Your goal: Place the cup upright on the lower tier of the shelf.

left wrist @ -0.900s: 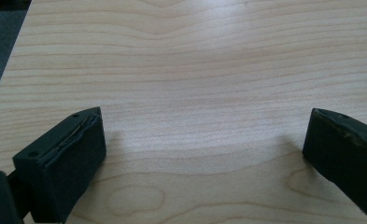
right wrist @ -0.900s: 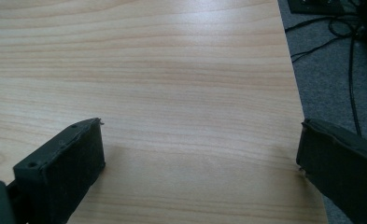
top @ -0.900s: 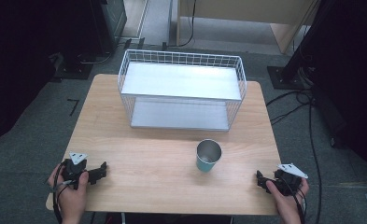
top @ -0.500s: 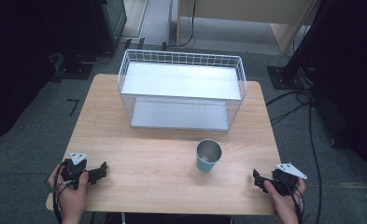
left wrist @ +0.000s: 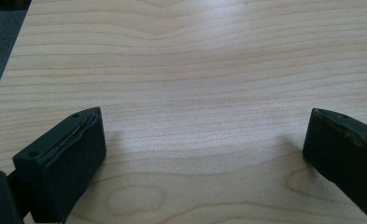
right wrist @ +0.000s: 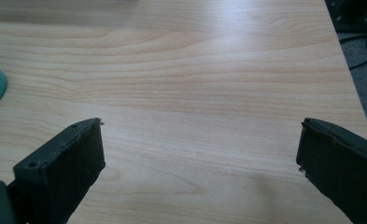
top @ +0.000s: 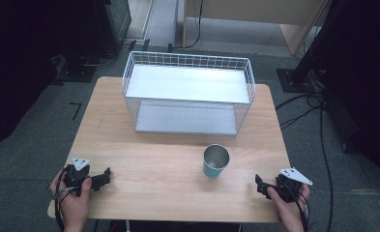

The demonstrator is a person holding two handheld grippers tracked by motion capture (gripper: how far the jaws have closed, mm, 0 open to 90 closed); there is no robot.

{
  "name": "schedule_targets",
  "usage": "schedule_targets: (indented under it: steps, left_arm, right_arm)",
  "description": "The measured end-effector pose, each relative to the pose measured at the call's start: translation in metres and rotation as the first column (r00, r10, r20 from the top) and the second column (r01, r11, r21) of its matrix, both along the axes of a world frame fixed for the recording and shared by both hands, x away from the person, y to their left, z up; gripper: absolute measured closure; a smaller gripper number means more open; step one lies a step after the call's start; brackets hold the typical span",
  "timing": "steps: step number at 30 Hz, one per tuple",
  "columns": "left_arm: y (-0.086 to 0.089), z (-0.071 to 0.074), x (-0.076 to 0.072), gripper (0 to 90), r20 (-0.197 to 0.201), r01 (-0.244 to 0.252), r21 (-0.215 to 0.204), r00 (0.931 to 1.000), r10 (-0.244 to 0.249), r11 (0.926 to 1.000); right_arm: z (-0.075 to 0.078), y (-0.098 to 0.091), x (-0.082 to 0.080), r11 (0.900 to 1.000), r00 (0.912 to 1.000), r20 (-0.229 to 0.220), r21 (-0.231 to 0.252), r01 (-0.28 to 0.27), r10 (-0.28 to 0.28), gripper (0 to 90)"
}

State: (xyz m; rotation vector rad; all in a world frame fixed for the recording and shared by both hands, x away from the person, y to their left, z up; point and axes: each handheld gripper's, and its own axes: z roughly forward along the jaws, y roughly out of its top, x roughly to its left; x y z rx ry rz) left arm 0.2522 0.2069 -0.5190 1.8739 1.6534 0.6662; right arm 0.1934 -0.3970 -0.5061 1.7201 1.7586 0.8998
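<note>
Wooden, pale and grained, one rectangular table (top: pixel 144 145) is carrying everything. One white wire basket (top: pixel 187 92) with two flat shelves is sitting toward its far edge. One round metal cup (top: pixel 215 161), teal outside, is standing upright nearer. Two black grippers, left gripper (top: pixel 99 177) and right gripper (top: pixel 261 184), are resting at the near corners, jaws spread wide apart and holding nothing.

A light wooden table (top: pixel 153 159) carries a white wire rack (top: pixel 187 92) toward its far edge and a teal cup (top: pixel 215 162) nearer the front edge.

A teal cup (top: pixel 215 162) (steel-lined, open mouth up) stands upright before the wire basket (top: pixel 187 94).
</note>
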Motion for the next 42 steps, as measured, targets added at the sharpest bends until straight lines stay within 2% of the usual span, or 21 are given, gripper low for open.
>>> schedule_targets:
  steps: [21, 42]
  left_arm:
    - [0.000, 0.000, 0.000, 0.0, 0.000, -0.001, -0.001, 1.0000, 0.001, 1.0000]
    - [0.000, 0.000, 0.000, 0.0, 0.000, 0.000, 0.000, 1.0000, 0.000, 1.0000]
  right_arm:
    - [0.001, 0.031, 0.004, 0.9967, 0.9967, -0.001, 0.006, -0.081, 0.081, 1.0]
    - [0.003, 0.058, 0.004, 0.9869, 0.9871, 0.001, 0.016, -0.160, 0.160, 1.0]
